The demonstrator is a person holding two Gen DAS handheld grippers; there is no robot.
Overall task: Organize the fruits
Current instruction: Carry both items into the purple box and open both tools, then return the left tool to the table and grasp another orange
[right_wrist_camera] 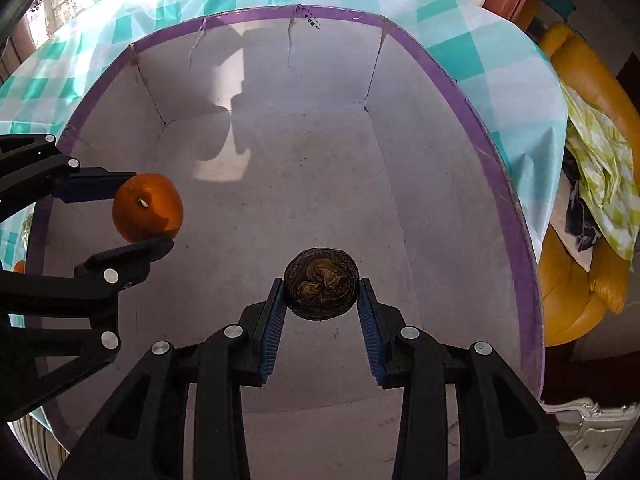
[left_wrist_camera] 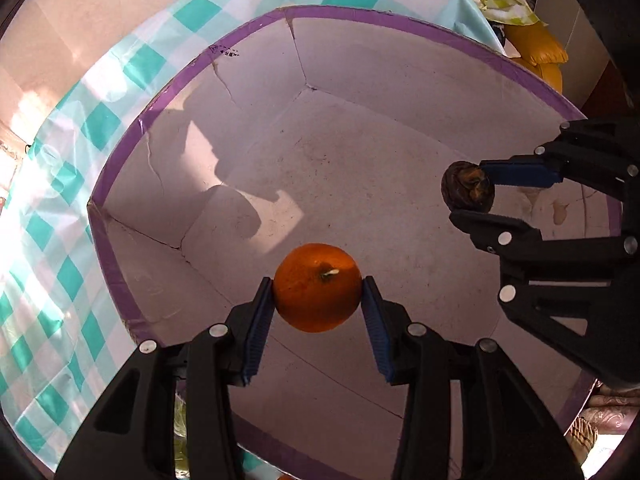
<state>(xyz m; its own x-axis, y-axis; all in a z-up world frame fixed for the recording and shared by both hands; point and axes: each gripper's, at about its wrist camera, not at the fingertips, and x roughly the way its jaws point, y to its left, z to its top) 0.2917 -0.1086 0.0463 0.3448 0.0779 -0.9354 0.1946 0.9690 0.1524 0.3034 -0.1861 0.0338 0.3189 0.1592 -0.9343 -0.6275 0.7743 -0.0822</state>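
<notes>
My left gripper (left_wrist_camera: 318,286) is shut on an orange (left_wrist_camera: 317,287), held stem-up above the inside of a white cardboard box with a purple rim (left_wrist_camera: 120,148). My right gripper (right_wrist_camera: 322,288) is shut on a dark brown shrivelled fruit (right_wrist_camera: 321,289), also held over the box interior. In the left wrist view the right gripper (left_wrist_camera: 472,194) with the dark fruit (left_wrist_camera: 468,192) is at the right. In the right wrist view the left gripper (right_wrist_camera: 150,216) with the orange (right_wrist_camera: 147,207) is at the left. The box floor (right_wrist_camera: 320,184) shows no fruit lying on it.
The box stands on a table with a teal-and-white checked cloth (left_wrist_camera: 60,208). A yellow chair (right_wrist_camera: 576,280) with a green-checked cloth (right_wrist_camera: 604,168) on it stands to the right of the table. Another orange object (right_wrist_camera: 18,267) peeks outside the box's left edge.
</notes>
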